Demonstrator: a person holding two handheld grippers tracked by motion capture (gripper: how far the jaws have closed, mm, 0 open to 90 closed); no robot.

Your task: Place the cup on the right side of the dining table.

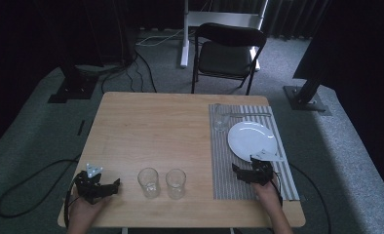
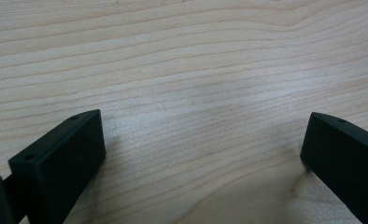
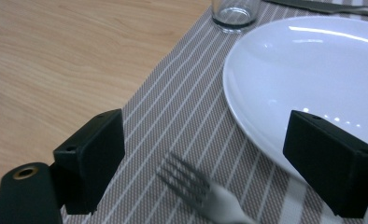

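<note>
My right gripper is open and low over the striped placemat. A metal fork lies on the mat between its wide jaws, with neither jaw touching it. A white plate sits just right of the jaws, and a clear glass stands beyond them. In the high view the right gripper is at the plate's near edge. My left gripper rests at the table's front left, open over bare wood, with nothing between its jaws.
Two empty glasses stand side by side at the front middle of the wooden table. A third glass and a knife sit at the mat's far end. A black chair stands behind the table.
</note>
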